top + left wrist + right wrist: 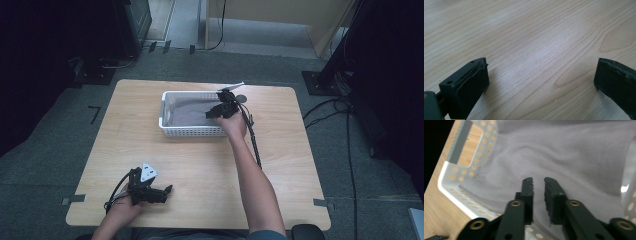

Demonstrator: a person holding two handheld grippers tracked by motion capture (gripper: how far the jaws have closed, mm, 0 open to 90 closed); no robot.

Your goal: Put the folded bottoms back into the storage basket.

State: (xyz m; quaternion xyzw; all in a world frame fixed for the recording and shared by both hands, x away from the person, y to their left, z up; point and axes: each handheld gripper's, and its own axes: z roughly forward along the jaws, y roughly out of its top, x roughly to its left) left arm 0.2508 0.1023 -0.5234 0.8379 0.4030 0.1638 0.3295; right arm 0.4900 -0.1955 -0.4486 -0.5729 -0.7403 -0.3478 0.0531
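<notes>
rumpled grey cloth (pixel 564 157) flat inside the white perforated basket (pixel 187 131) at the table's far middle

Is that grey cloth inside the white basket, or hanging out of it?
Inside. The grey cloth lies rumpled across the floor of the white basket, within its perforated walls. The right gripper sits over it, jaws nearly closed.

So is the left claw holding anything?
No, the left claw stands wide open over the bare light wooden table.
</notes>
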